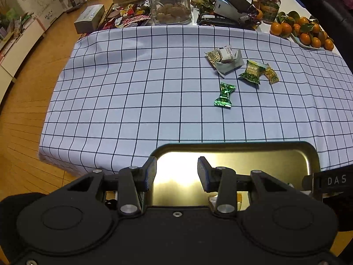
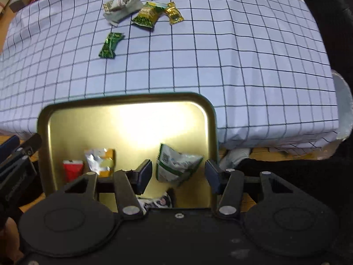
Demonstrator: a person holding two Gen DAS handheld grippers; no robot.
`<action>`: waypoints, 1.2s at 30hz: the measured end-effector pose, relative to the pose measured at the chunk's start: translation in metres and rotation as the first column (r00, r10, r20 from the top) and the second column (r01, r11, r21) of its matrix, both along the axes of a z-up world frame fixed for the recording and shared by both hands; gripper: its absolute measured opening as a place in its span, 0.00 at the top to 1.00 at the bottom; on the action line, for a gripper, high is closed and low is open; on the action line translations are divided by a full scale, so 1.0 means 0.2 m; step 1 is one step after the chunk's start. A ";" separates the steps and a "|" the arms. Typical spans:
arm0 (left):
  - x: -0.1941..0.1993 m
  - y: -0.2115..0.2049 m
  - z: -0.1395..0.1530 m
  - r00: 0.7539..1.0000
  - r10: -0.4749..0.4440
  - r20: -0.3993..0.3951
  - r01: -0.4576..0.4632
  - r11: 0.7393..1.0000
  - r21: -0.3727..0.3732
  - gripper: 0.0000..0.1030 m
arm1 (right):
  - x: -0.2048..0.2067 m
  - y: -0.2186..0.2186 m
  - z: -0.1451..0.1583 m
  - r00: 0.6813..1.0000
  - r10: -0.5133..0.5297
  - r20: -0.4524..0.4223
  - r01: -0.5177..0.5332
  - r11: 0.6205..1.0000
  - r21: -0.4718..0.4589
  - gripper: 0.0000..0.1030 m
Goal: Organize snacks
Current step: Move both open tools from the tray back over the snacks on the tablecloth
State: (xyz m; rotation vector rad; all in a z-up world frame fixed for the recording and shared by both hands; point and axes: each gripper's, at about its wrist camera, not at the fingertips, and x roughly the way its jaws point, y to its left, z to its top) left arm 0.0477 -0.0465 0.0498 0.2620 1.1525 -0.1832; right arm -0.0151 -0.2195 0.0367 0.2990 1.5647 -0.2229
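My left gripper (image 1: 176,174) hangs open and empty over the near end of a gold metal tray (image 1: 220,146). On the checked cloth (image 1: 132,88) beyond lie a green twist candy (image 1: 225,95), a green pea packet (image 1: 251,71), a yellow candy (image 1: 271,75) and a grey-white packet pile (image 1: 226,60). My right gripper (image 2: 178,177) stands open above the tray (image 2: 211,119). A white-and-green packet (image 2: 176,165) lies between its fingers with a small gap on each side. A red packet (image 2: 72,169), a silver-orange packet (image 2: 100,161) and a black-white packet (image 2: 156,201) lie in the tray.
At the table's far end stand a glass jar (image 1: 169,2), a grey box (image 1: 89,18), heaped wrappers (image 1: 130,15) and a plate of oranges (image 1: 302,31). Wooden floor (image 1: 26,110) lies left of the cloth's edge. The left gripper's arm (image 2: 13,154) shows at the tray's left.
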 end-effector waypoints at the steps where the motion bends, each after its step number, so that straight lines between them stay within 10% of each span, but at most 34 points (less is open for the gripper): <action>1: 0.03 -0.01 0.00 1.000 -0.004 -0.006 0.004 1.000 0.002 0.52 | 0.03 -0.01 0.01 1.000 -0.007 0.005 0.007 1.000 0.015 0.49; 18: 0.70 -0.21 -0.02 0.994 -0.042 -0.103 0.037 0.998 -0.044 0.53 | 0.75 -0.29 0.03 0.995 -0.076 0.065 0.067 0.989 0.130 0.50; 36: 0.99 -0.26 -0.25 0.966 0.007 -0.257 -0.026 0.997 -0.071 0.53 | 1.15 -0.43 -0.43 0.993 -0.109 -0.049 0.115 0.983 0.143 0.68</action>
